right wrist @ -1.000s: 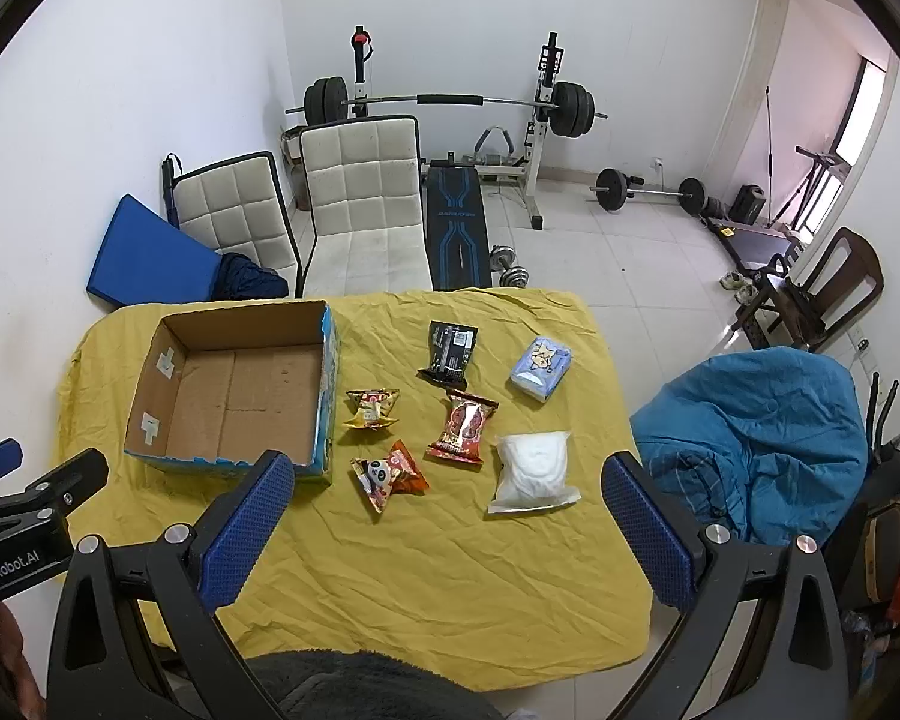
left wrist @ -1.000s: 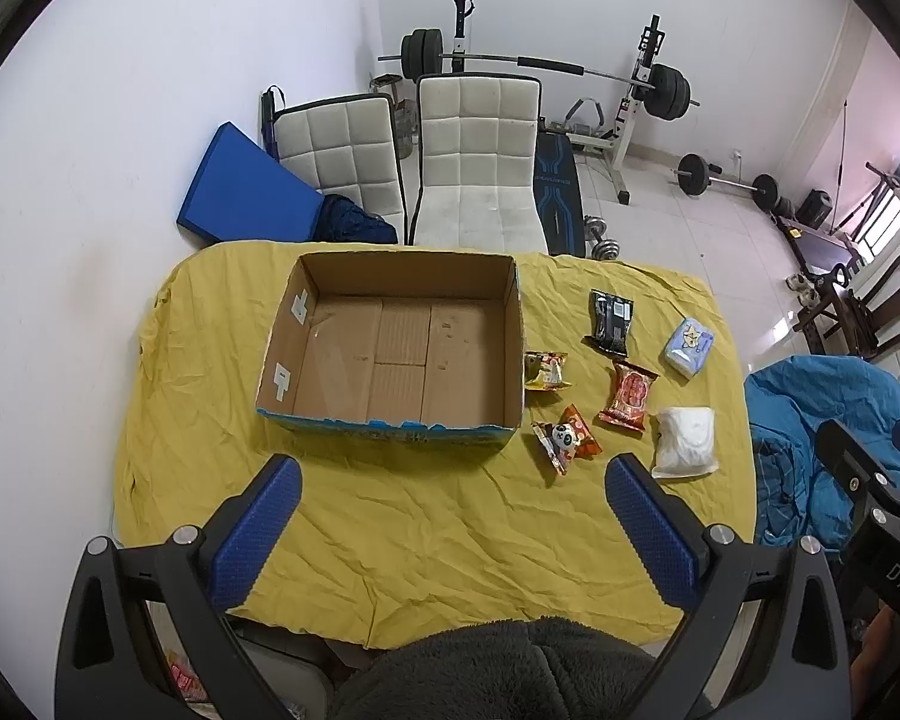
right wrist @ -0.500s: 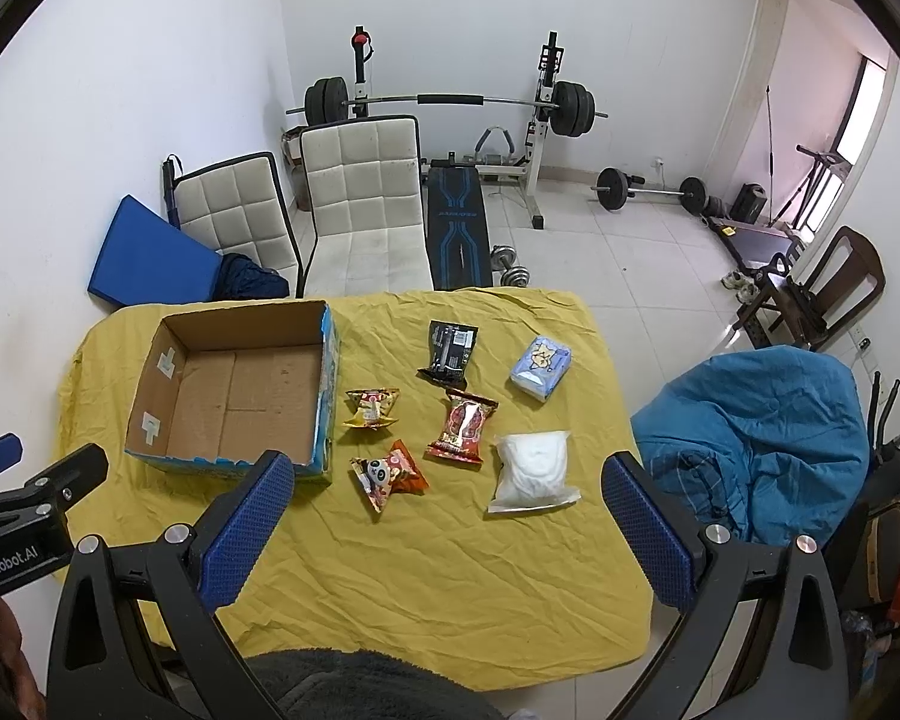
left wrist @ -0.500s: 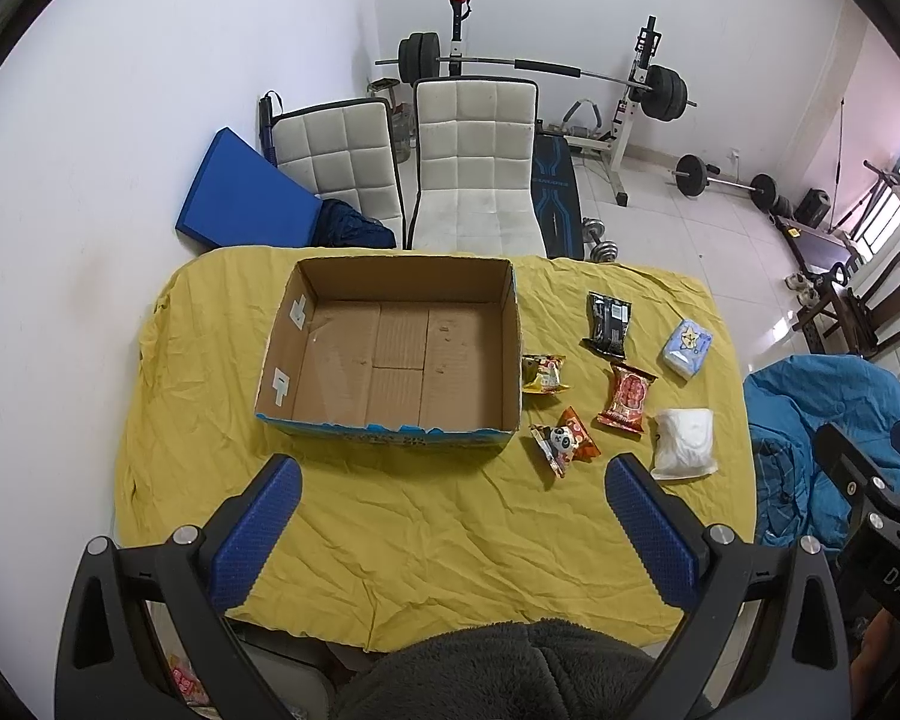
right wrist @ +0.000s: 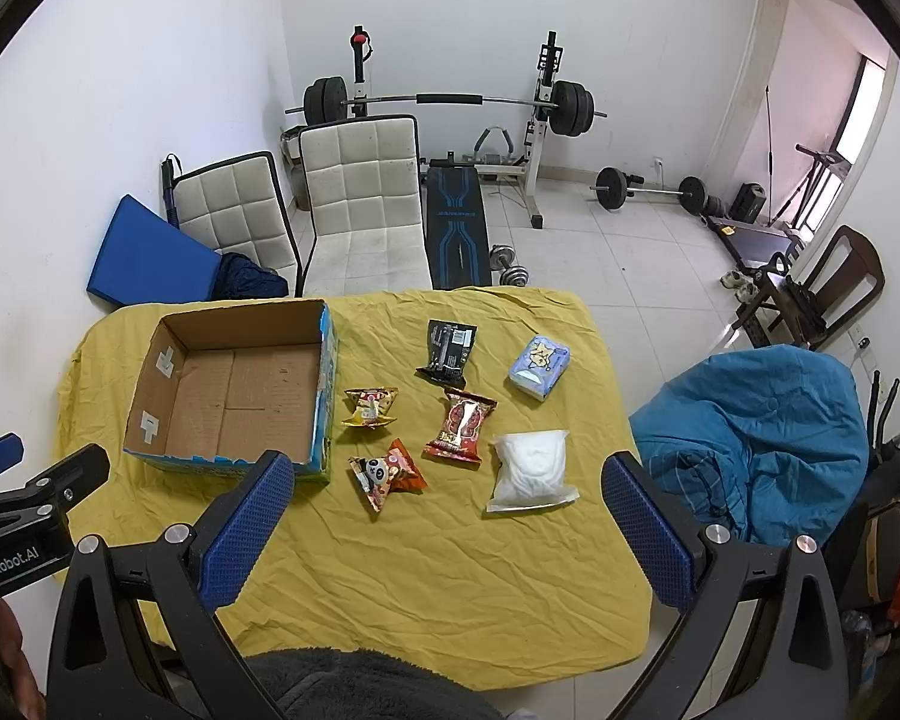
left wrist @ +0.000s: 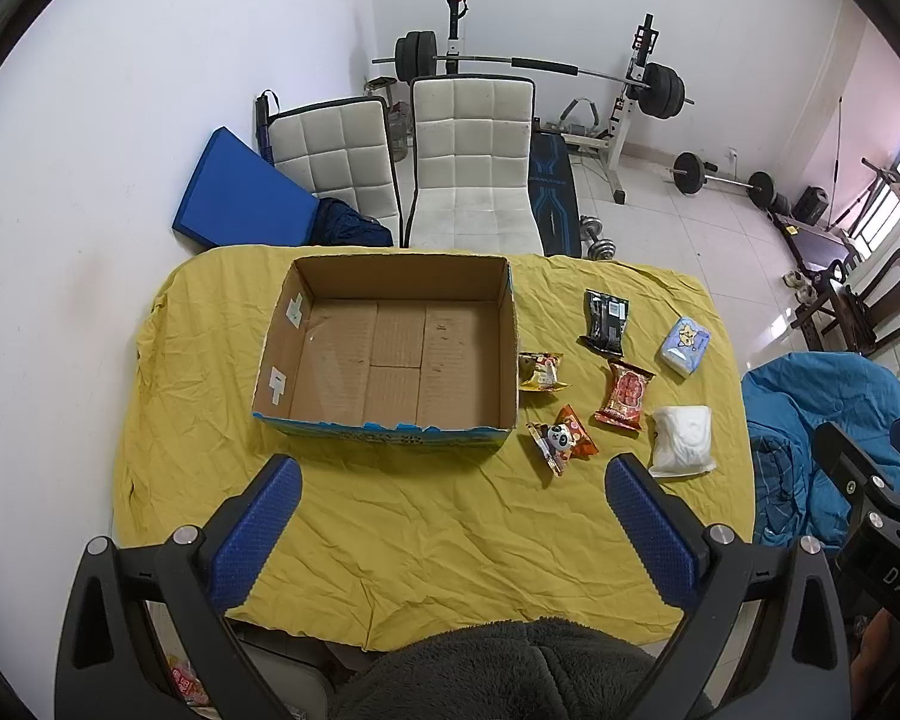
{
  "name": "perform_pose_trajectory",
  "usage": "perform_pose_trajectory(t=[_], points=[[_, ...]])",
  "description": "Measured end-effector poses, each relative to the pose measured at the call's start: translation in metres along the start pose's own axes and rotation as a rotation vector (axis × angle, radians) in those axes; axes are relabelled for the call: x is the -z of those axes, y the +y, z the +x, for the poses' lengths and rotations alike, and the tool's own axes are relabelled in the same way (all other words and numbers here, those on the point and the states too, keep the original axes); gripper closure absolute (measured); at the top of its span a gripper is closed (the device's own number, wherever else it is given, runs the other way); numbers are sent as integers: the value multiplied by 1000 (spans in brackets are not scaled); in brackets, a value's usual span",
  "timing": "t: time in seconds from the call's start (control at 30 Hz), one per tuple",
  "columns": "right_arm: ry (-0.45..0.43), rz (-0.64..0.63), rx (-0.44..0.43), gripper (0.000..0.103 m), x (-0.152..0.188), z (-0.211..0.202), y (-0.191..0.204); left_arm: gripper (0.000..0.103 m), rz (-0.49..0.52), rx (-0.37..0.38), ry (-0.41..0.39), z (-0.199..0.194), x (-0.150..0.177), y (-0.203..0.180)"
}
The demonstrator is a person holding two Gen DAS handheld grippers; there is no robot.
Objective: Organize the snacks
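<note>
An empty cardboard box (left wrist: 306,414) (right wrist: 150,420) sits on the left half of a table draped in yellow cloth (left wrist: 438,528) (right wrist: 450,540). Right of it lie several snacks: a gold packet (left wrist: 541,371) (right wrist: 371,407), a panda packet (left wrist: 561,438) (right wrist: 384,474), a red packet (left wrist: 625,395) (right wrist: 462,425), a black packet (left wrist: 606,320) (right wrist: 448,351), a light-blue pack (left wrist: 684,345) (right wrist: 539,366) and a white bag (left wrist: 683,440) (right wrist: 531,471). My left gripper (left wrist: 450,480) hovers open above the near table edge, in front of the box. My right gripper (right wrist: 447,483) hovers open over the near side, holding nothing.
Two white padded chairs (left wrist: 471,162) (right wrist: 360,198) stand behind the table, with a blue mat (left wrist: 240,198) against the wall. A weight bench with barbell (right wrist: 450,120) fills the back. A blue blanket heap (right wrist: 762,432) lies right of the table.
Both views have barely shifted; the left one drifted very slightly, so the box sits a touch lower in frame. Nothing on the table moved.
</note>
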State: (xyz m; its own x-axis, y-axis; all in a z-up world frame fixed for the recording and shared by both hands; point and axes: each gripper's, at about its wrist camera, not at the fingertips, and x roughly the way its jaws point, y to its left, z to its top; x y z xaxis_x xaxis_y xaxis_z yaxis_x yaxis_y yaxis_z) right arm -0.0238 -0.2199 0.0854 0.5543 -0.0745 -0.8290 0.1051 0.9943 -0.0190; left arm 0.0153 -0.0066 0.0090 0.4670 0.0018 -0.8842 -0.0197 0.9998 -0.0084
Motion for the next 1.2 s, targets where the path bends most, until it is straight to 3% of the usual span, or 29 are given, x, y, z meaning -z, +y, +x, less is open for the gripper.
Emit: perform_pose_trajectory(t=[0.37,0.7,0.93,1.2], points=[[15,13,-7,0,5,8,-4,0,9,2,12,2,0,-7],[102,85,0,0,4,63,-43,0,23,4,51,33,-13,-27],[156,168,20,0,-27,138,-105,0,67,15,66,84,-42,-63],[280,237,45,0,-75,290,-175,1,136,75,97,174,-103,-120]])
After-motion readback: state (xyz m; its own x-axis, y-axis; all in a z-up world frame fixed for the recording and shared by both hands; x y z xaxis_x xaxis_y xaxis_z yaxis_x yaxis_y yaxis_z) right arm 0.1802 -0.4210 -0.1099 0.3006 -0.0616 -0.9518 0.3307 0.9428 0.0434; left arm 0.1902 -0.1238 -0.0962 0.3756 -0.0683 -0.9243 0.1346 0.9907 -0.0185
